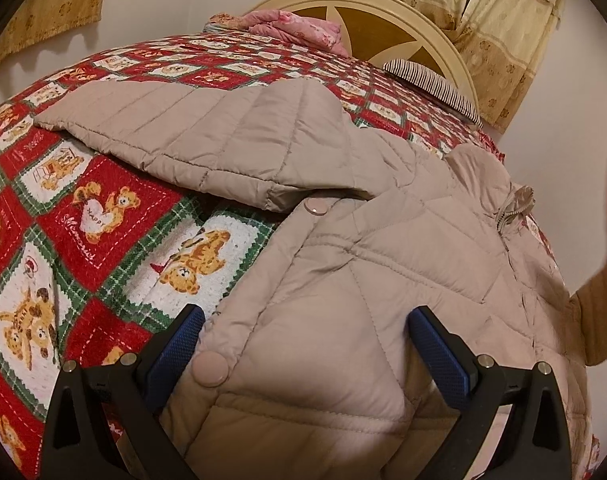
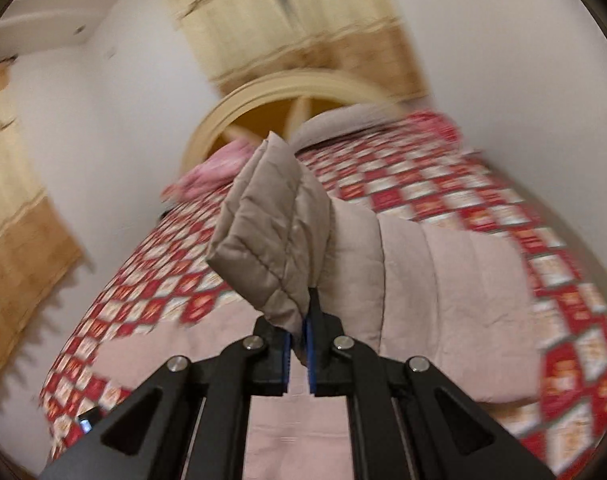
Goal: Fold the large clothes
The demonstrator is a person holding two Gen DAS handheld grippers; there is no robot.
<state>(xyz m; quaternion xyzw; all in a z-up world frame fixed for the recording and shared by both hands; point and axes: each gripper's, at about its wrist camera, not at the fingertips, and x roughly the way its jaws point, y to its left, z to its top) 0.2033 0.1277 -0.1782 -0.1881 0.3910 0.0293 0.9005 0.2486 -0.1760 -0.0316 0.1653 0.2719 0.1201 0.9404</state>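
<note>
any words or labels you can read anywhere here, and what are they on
"HAPPY" – on the white heart held by the bears in a red square of the teddy-bear blanket, left wrist view.
"Memories" – white script stitched below that heart, same square.
Other blanket squares carry small markings, too small or distorted to read.
The beige quilted jacket and its snap buttons show no readable text.
The right wrist view is motion-blurred; nothing is readable there.

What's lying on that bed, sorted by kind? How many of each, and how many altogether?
Beige quilted coat: 1
Red teddy-bear blanket: 1
Pink bundle of cloth by the headboard: 1
Striped pillow: 1
Total: 4
</note>
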